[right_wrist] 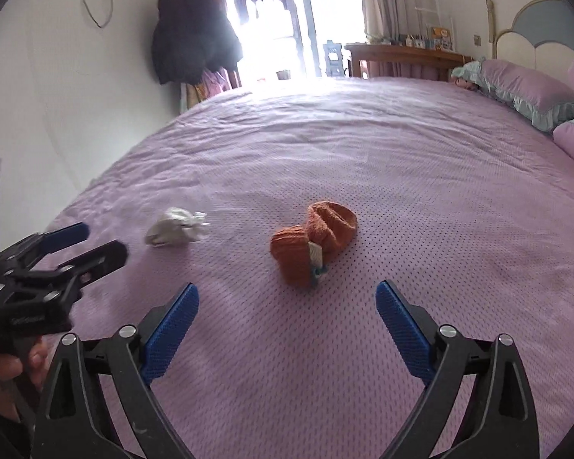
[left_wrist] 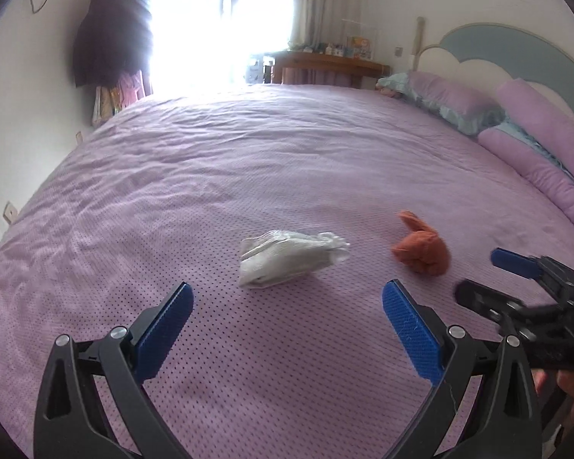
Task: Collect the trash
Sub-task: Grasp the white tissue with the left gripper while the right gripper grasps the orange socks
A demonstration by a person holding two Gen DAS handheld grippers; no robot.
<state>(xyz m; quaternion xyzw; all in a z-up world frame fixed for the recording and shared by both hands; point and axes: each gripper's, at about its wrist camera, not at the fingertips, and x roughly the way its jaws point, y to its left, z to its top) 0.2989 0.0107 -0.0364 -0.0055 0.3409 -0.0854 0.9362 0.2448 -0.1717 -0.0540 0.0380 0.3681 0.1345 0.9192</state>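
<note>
A big bed (left_wrist: 172, 176) with a purple cover fills the space ahead. Purple pillows (right_wrist: 524, 84) lie far ahead on the right, next to a blue and white headboard (left_wrist: 516, 49). Dark coats (right_wrist: 191, 38) hang on the wall far ahead on the left, beside a bright window (left_wrist: 218, 26) and a wooden desk (right_wrist: 405, 55).

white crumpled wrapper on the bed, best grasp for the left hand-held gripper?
Take the white crumpled wrapper across its bulky middle, coming from the near side and above with the left hand-held gripper, which is open and already faces it. The wrapper lies flat and long on the purple bedspread, with a thin twisted tail at its right end, likely too flimsy to pinch. Nothing crowds it.
</note>
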